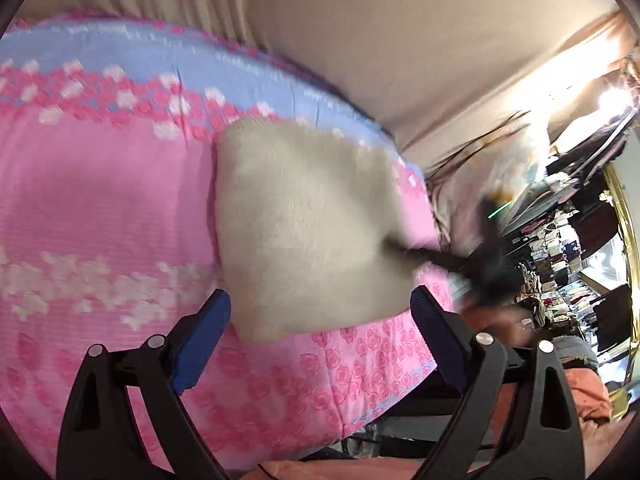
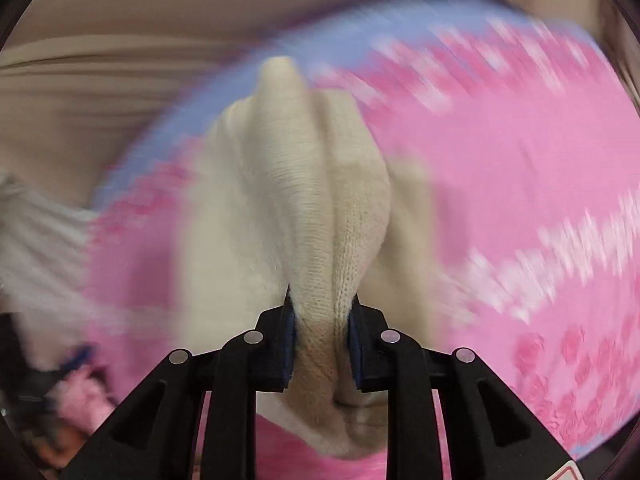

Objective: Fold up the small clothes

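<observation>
A small cream knitted garment (image 1: pixel 304 224) lies on the pink and blue flowered bedspread (image 1: pixel 100 200). My left gripper (image 1: pixel 320 308) hovers over its near edge with the blue pads spread wide and nothing pinched between them. The right gripper (image 1: pixel 452 260) shows as a dark blur at the garment's right corner. In the right wrist view, my right gripper (image 2: pixel 322 320) is shut on a bunched fold of the cream garment (image 2: pixel 304 184), which rises in ridges ahead of the pads. The bedspread (image 2: pixel 520 184) is smeared by motion.
The bed's right edge drops off to a cluttered room with stacked clothes and shelves (image 1: pixel 560 264). A beige curtain (image 1: pixel 360 32) hangs behind the bed. An orange cloth (image 1: pixel 588 396) lies near the lower right. A white cloth (image 2: pixel 36 232) sits at the bed's left.
</observation>
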A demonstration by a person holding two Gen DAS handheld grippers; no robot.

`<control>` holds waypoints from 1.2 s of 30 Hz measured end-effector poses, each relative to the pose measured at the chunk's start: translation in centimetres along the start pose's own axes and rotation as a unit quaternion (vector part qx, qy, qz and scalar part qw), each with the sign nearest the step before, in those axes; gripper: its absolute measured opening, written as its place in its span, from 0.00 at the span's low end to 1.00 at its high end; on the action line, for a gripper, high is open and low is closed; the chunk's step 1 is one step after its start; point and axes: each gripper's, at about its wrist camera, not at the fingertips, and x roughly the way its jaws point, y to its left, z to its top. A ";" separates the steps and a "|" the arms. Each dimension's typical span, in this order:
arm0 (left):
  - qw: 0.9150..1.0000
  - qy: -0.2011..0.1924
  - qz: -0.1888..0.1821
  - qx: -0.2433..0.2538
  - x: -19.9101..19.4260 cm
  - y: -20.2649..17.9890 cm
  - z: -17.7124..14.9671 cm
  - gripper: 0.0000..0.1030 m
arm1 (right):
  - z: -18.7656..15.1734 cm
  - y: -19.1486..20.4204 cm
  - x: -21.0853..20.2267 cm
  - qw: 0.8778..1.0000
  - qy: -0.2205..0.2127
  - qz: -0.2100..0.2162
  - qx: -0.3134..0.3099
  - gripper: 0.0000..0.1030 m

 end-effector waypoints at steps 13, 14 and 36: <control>0.991 0.057 0.108 -0.048 12.5 0.5 2.5 0.86 | 2.1 -4.7 -0.2 0.996 -0.054 0.066 0.040 0.65; 0.990 0.064 0.116 -0.058 13.4 1.0 2.5 0.86 | 2.2 -4.7 0.9 0.997 -0.043 0.060 0.033 0.66; 0.982 0.130 0.107 -0.087 8.2 4.9 -2.5 0.66 | -5.7 -2.2 0.4 0.997 0.010 0.069 0.013 0.52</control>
